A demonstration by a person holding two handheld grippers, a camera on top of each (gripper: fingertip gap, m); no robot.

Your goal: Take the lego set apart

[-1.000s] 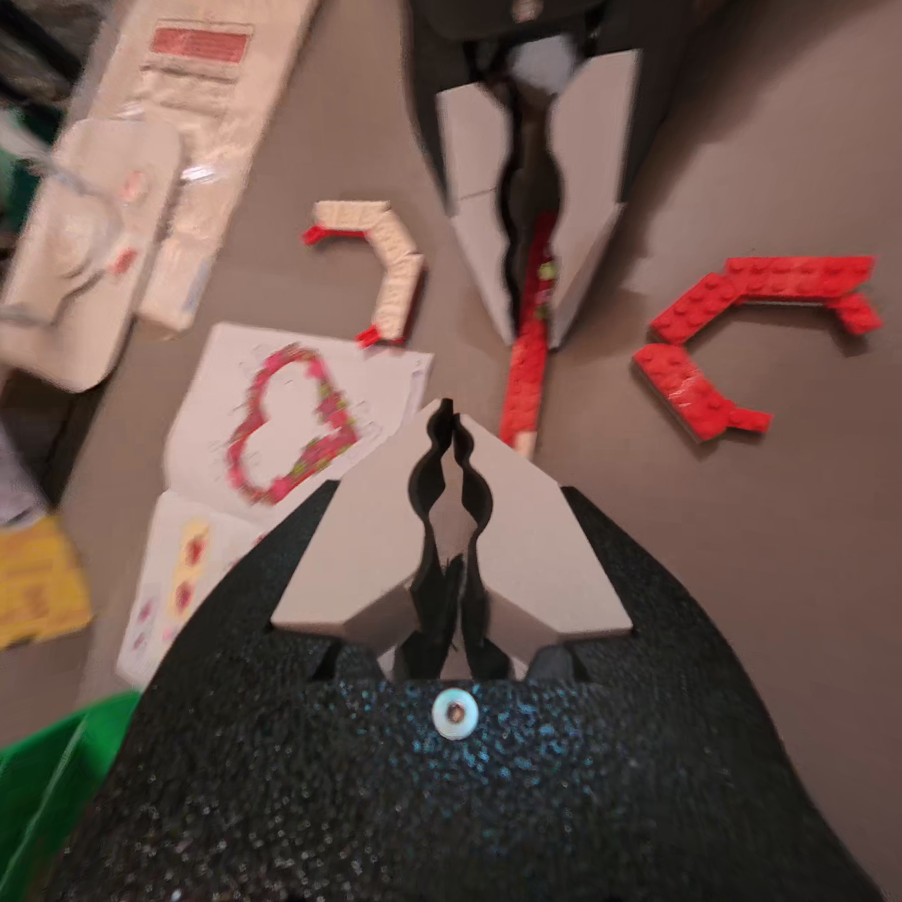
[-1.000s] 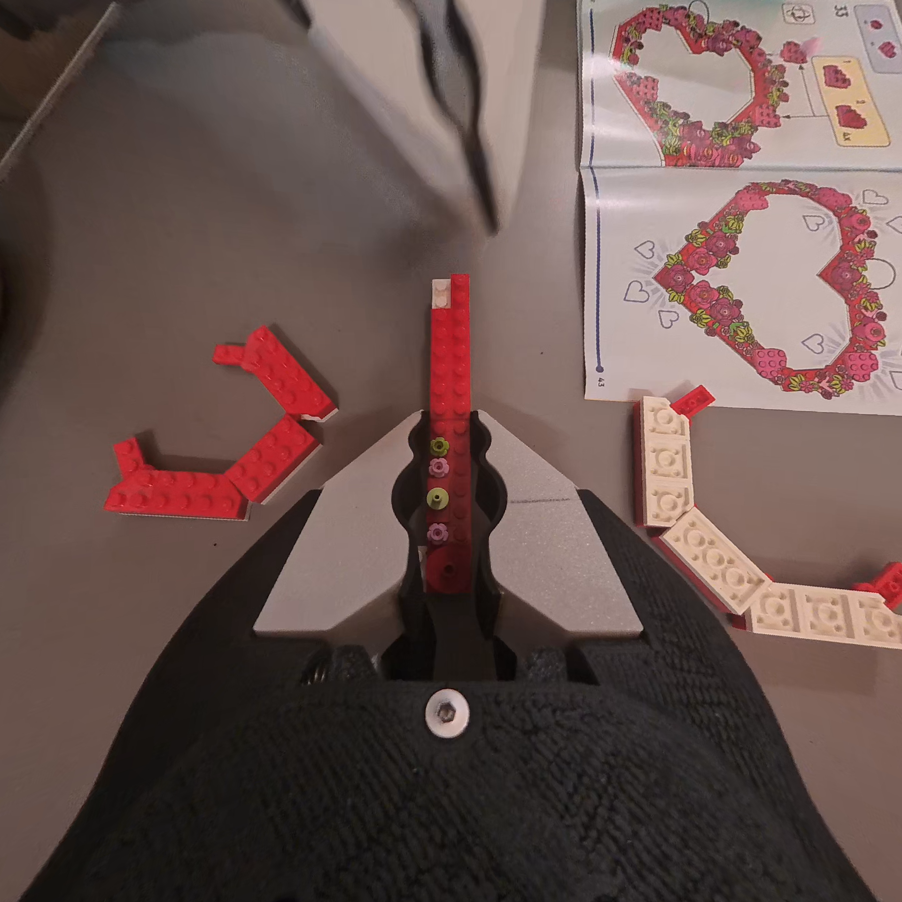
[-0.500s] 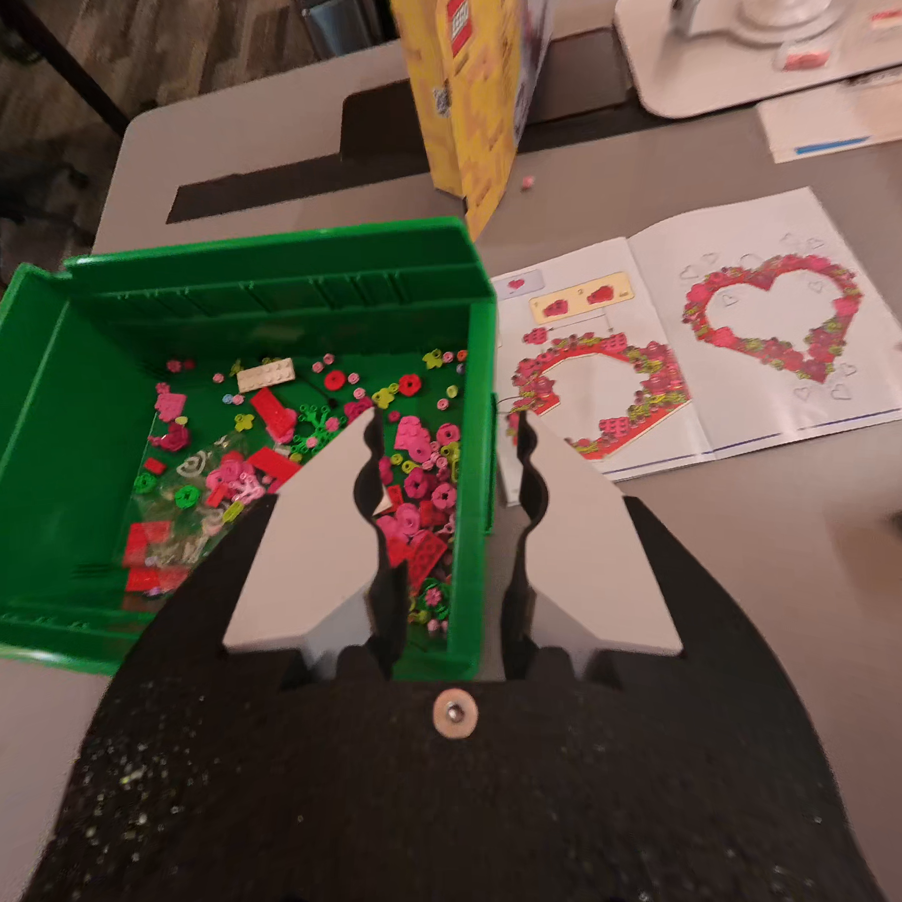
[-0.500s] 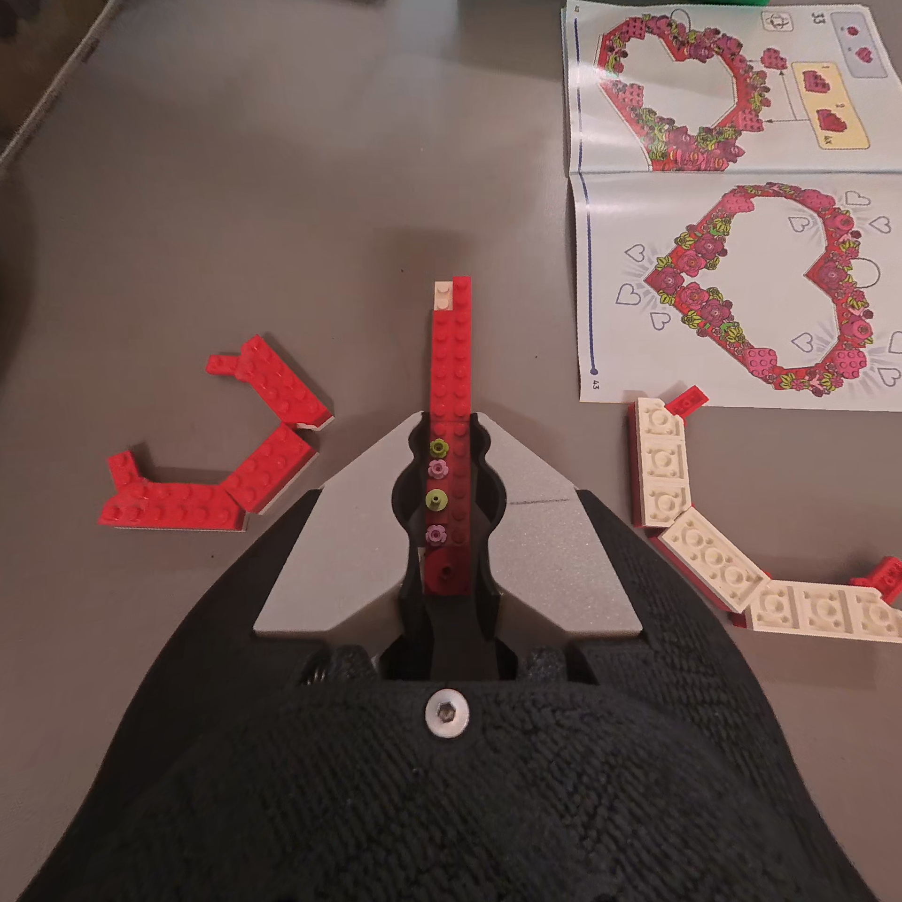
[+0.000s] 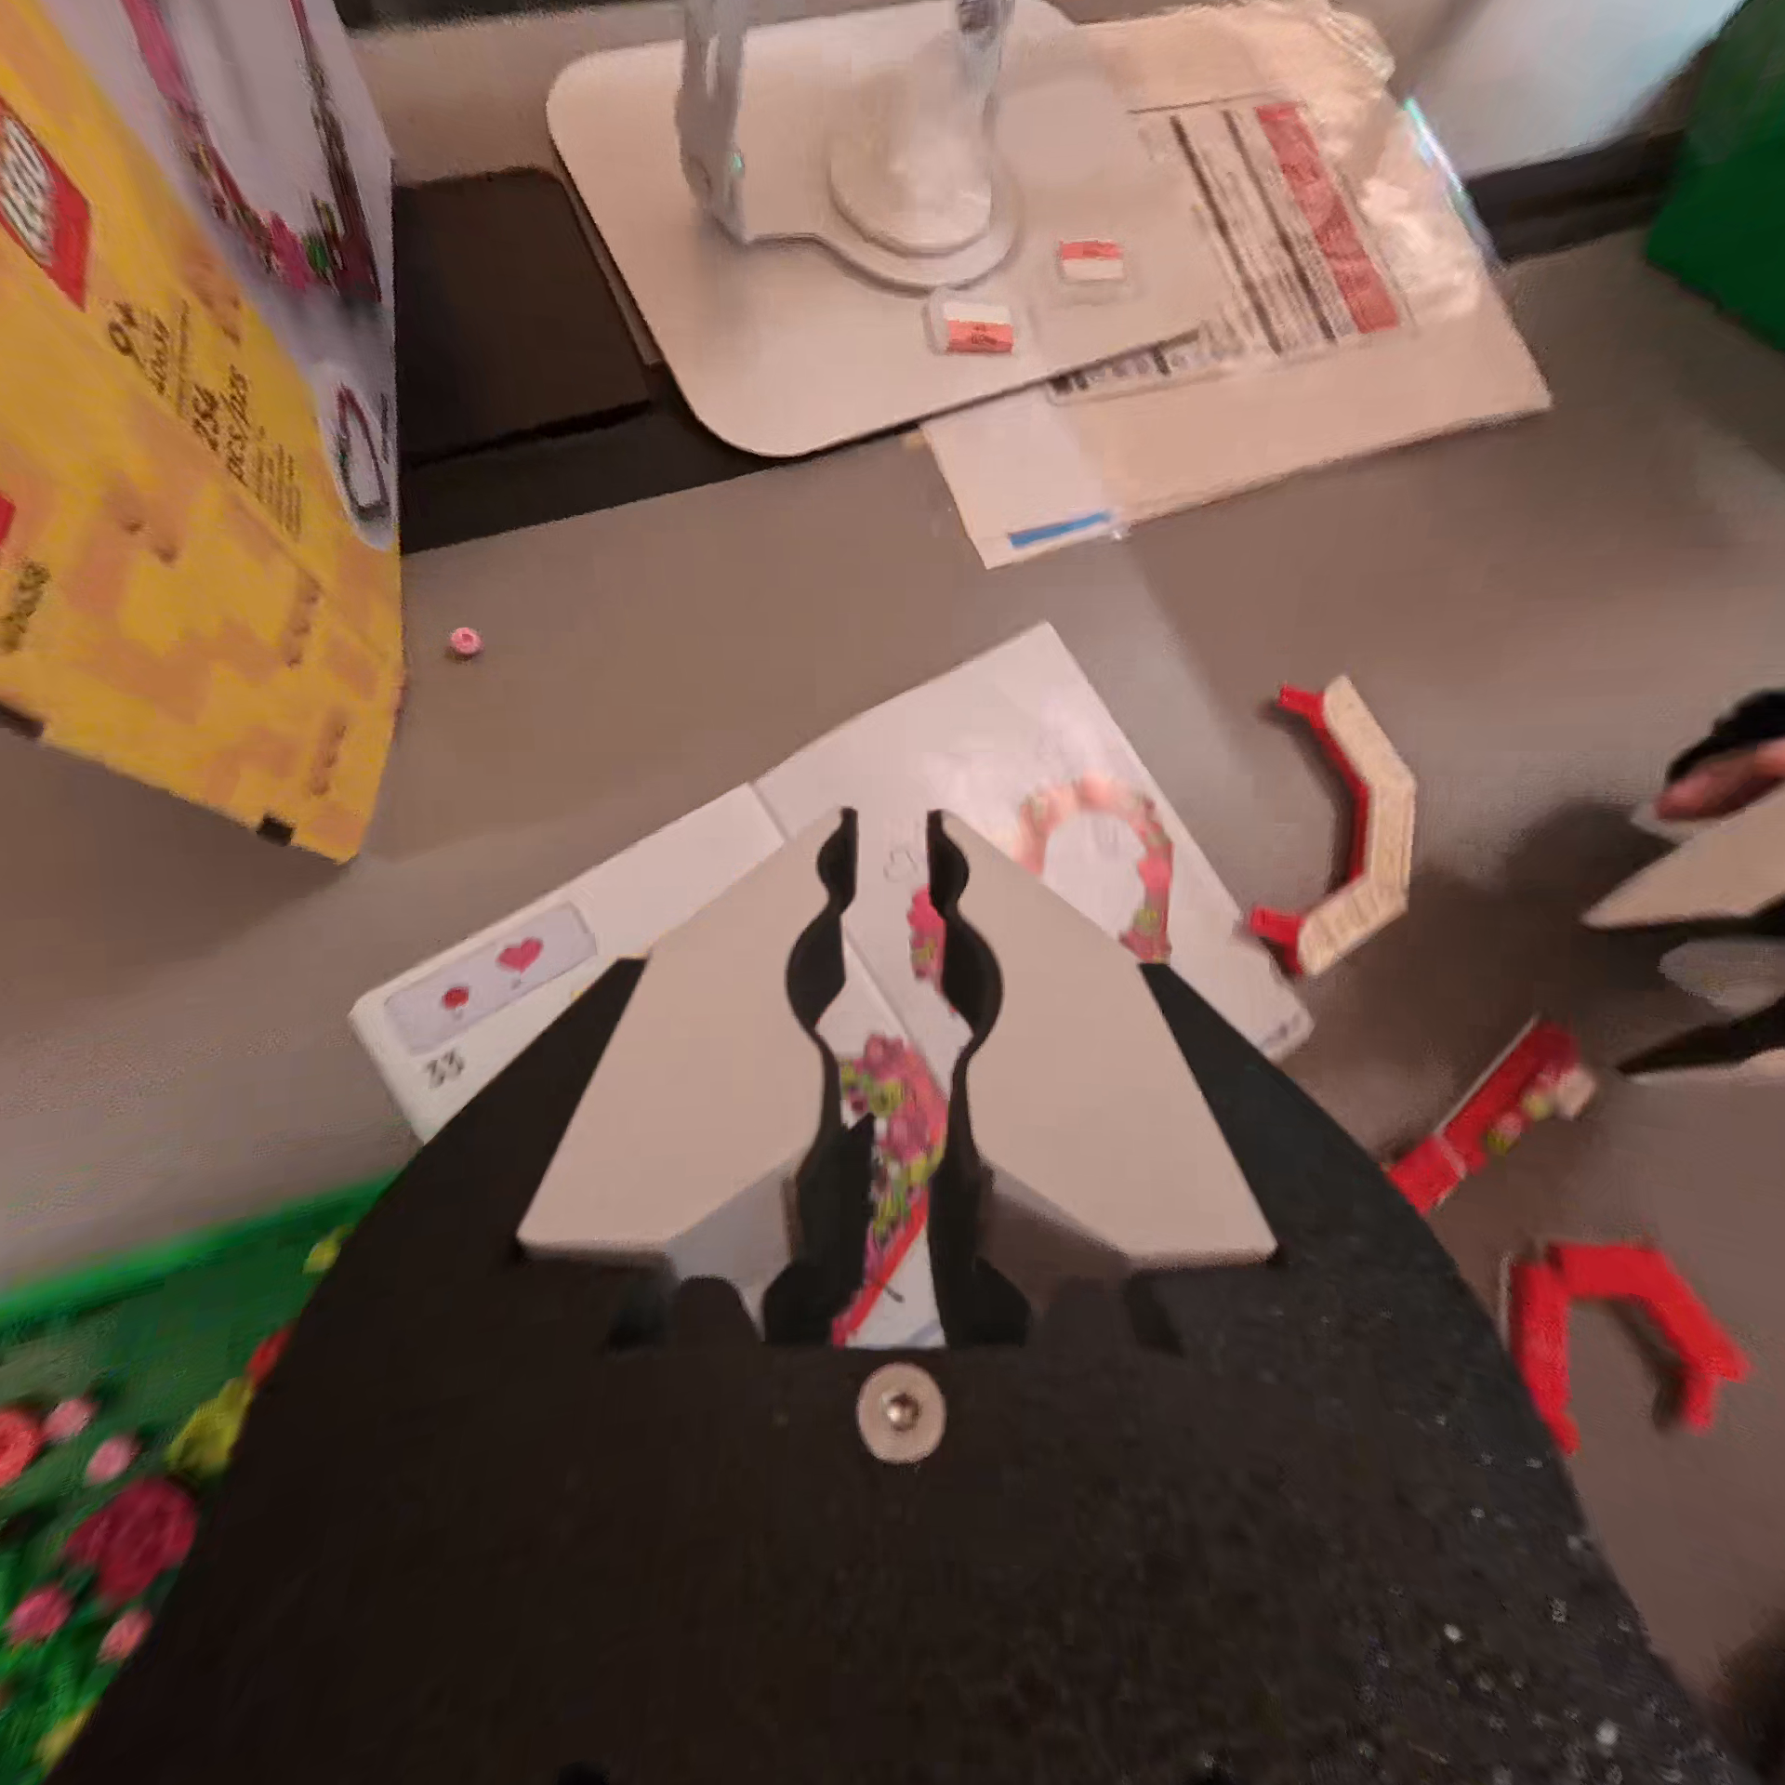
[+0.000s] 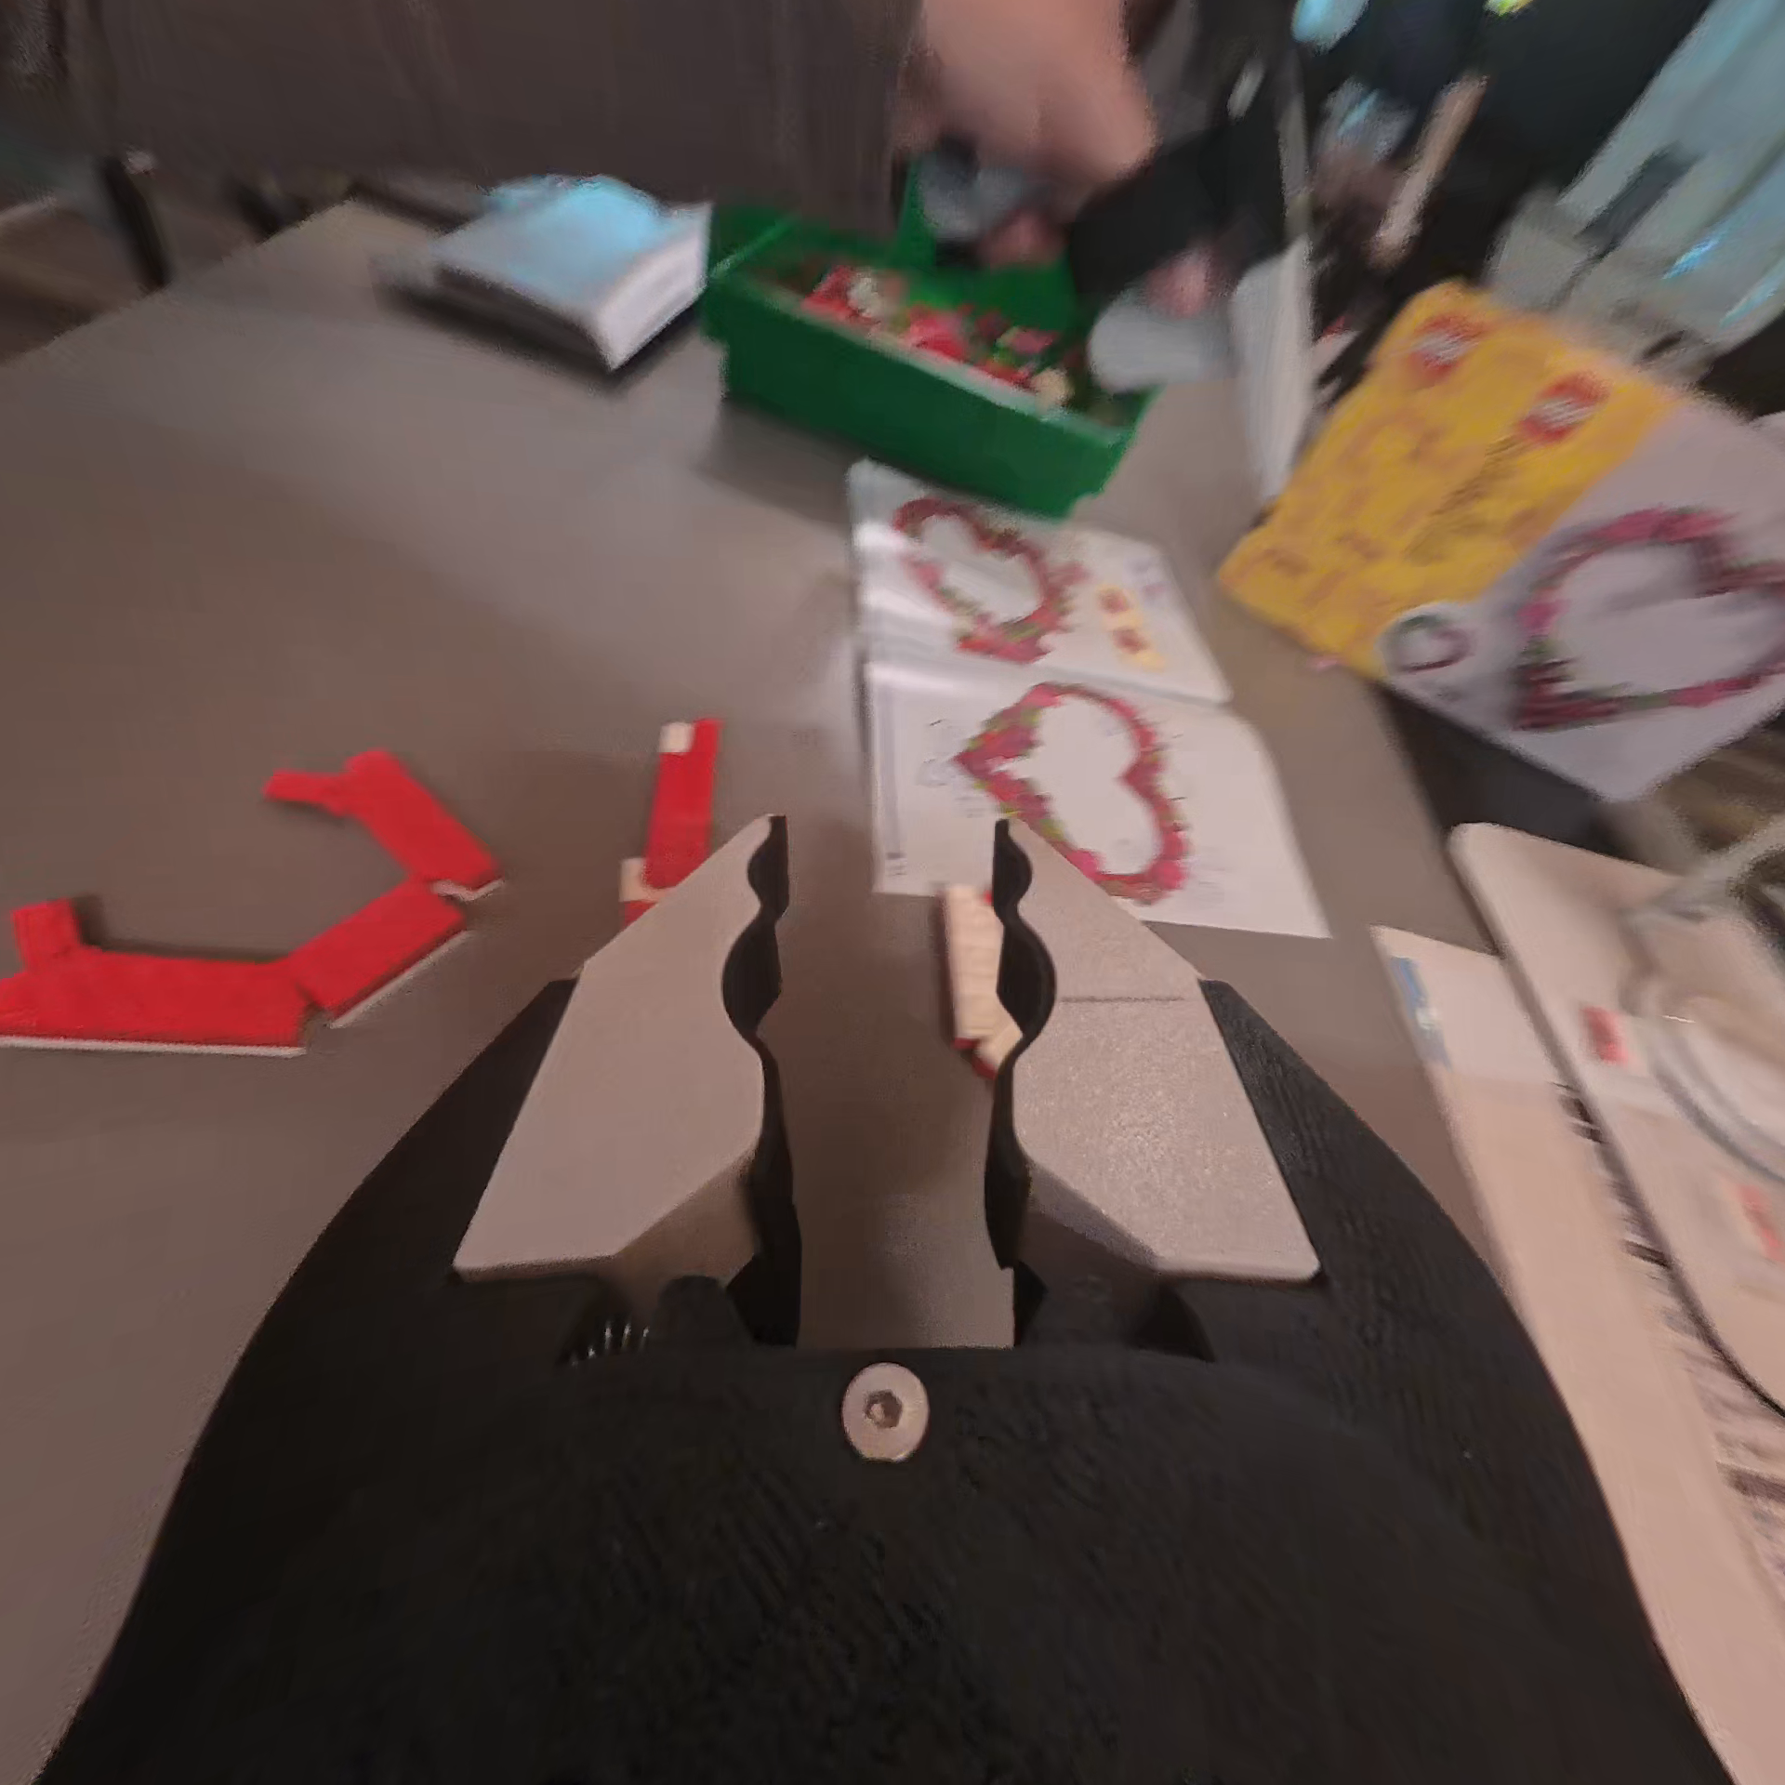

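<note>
The red strip (image 6: 681,811) with small flower studs lies on the grey table, just left of my right gripper (image 6: 889,840), which is open and empty above the table. The strip also shows in the left wrist view (image 5: 1487,1120). A red curved frame piece (image 6: 241,947) lies at the left. A cream curved frame piece (image 6: 976,976) lies partly behind the right finger. My left gripper (image 5: 891,831) is narrowly open and empty over the instruction booklet (image 5: 1014,773). The cream piece (image 5: 1352,840) and the red curved piece (image 5: 1623,1323) lie to its right.
A green bin (image 6: 908,377) of loose bricks stands at the back, and at lower left in the left wrist view (image 5: 97,1401). A yellow box (image 5: 174,483) stands at the left. A white stand base (image 5: 869,193) and papers lie beyond. A person leans over the far side. Tip to tip, the grippers are about 20 centimeters apart. My right gripper is the nearer one to the cream piece (image 5: 1352,840): about 8 centimeters, against 20 centimeters.
My right gripper opened, let go of the red strip and tilted up away from it. My left gripper swung from the green bin to over the booklet, and its jaws narrowed.
</note>
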